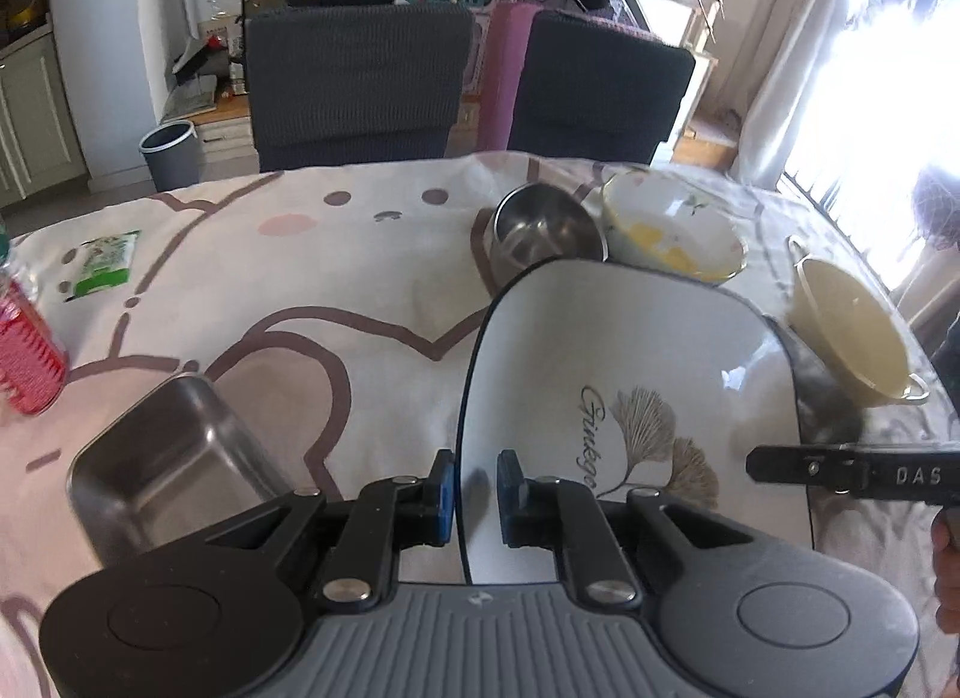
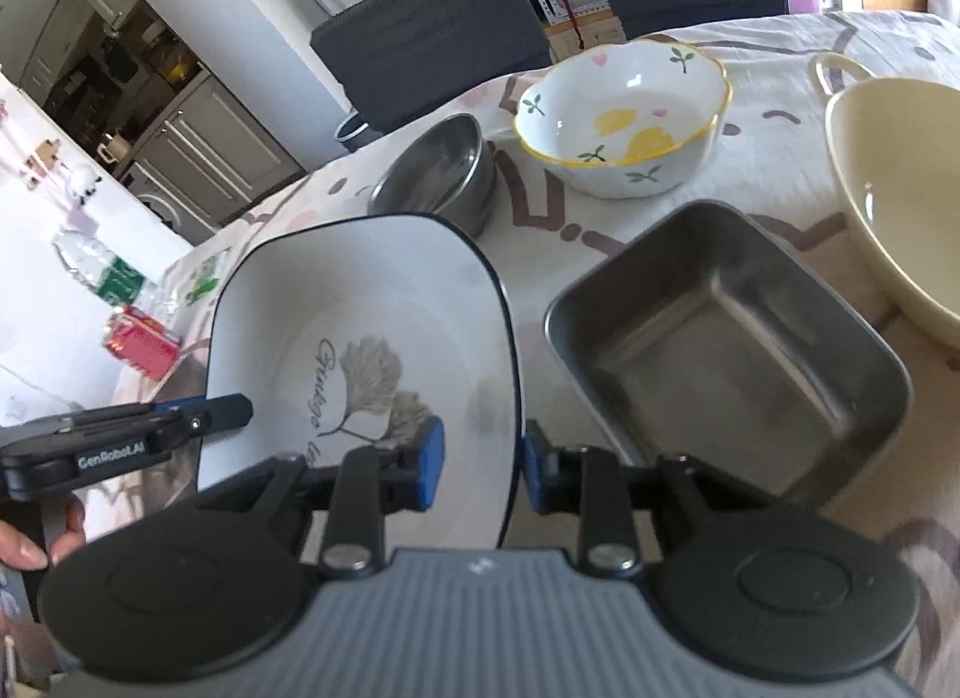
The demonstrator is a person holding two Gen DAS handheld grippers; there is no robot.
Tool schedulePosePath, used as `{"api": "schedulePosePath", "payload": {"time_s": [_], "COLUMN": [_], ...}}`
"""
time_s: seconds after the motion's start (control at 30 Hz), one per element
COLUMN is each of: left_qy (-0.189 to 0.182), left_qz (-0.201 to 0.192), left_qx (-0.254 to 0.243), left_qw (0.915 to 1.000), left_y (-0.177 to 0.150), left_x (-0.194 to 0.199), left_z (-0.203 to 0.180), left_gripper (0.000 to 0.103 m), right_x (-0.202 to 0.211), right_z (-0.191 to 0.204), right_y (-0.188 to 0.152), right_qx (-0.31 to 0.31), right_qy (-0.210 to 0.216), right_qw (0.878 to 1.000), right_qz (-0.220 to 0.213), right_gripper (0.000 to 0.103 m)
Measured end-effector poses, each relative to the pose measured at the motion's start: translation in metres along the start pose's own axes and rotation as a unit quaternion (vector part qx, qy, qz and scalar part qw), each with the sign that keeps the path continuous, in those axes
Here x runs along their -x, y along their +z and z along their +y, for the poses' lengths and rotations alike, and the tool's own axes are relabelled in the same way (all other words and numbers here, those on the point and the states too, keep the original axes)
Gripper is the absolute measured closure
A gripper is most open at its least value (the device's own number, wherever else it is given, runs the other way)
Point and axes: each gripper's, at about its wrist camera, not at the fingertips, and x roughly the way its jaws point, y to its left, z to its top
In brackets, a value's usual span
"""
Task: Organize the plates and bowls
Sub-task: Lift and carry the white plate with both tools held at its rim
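A white square plate (image 1: 630,374) with a dark rim and a leaf print is held above the table. My left gripper (image 1: 474,497) straddles its left rim with a small gap at each pad. My right gripper (image 2: 483,473) straddles its right rim (image 2: 510,374) the same way. A steel rectangular tray (image 2: 726,338) lies under the plate's right side and shows in the left wrist view (image 1: 174,458). Behind stand a round steel bowl (image 1: 540,230), a lemon-print bowl (image 1: 672,230) and a cream bowl with handles (image 1: 852,332).
A patterned cloth (image 1: 300,278) covers the table. A red item (image 1: 27,362), a green packet (image 1: 102,263) and a water bottle (image 2: 102,272) lie at the left end. Two dark chairs (image 1: 360,80) stand at the far edge.
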Motion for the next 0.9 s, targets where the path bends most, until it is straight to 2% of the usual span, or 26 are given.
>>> {"api": "schedulePosePath", "payload": {"time_s": [0.2,0.43,0.5,0.6,0.7,0.9], "left_qy": [0.012,0.030,0.040,0.034,0.033,0.041], "left_qz": [0.003,0.032,0.045,0.066,0.085,0.107], "left_qx": [0.014,0.038,0.030,0.056,0.059,0.067], "left_qw": [0.9998,0.9983,0.9977,0.9957,0.9941,0.9911], "left_y": [-0.020,-0.063,-0.076,-0.096,-0.111,-0.123], "left_x": [0.037,0.063,0.065,0.061,0.056,0.043], "left_z": [-0.008,-0.006,-0.007,0.002,0.005,0.011], "left_gripper": [0.088,0.088,0.088,0.088,0.088,0.088], "right_x": [0.022,0.035,0.034,0.031,0.023,0.007], "right_z": [0.003,0.015,0.019,0.024,0.026,0.032], "right_y": [-0.015,-0.036,-0.041,-0.050,-0.058,-0.073], "right_qx": [-0.009,0.017,0.025,0.040,0.053,0.071], "right_qy": [0.027,0.043,0.045,0.048,0.046,0.033], "right_qw": [0.999,0.997,0.997,0.995,0.993,0.990], "right_qz": [0.025,0.054,0.060,0.072,0.090,0.114], "right_gripper": [0.069,0.069,0.069,0.069,0.069,0.069]}}
